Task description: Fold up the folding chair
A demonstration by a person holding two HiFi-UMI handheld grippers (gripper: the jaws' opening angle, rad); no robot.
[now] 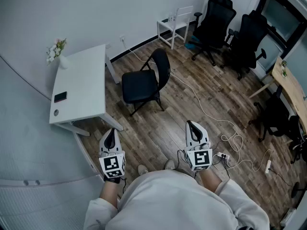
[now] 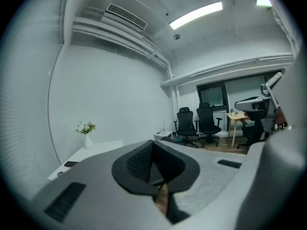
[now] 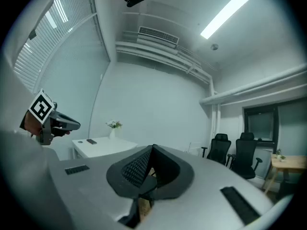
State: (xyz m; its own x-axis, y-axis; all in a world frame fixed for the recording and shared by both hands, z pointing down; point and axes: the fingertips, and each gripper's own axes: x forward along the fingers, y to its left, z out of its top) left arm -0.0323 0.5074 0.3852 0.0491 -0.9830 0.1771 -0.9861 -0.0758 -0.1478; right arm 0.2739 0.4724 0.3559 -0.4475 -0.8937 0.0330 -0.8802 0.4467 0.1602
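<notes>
Black chair (image 1: 146, 80) stands unfolded by desk (image 1: 81, 80), well ahead of both tools — left gripper (image 1: 111, 133) and right gripper (image 1: 192, 127) closed, empty. Approach first; likely best to open jaws, steady backrest (image 1: 161, 66), then lift seat (image 1: 138, 86) front.

The person is holding both arms bent and low in front of the body, one tool in each hand. The left tool (image 1: 111, 132) is pointing forward and dipping slightly, its jaws pressed together with nothing between them. The right tool (image 1: 191, 126) is pointing forward about level, its jaws likewise closed and empty. The two tools are sitting side by side, well apart, at roughly the same height, both aiming the same way.
</notes>
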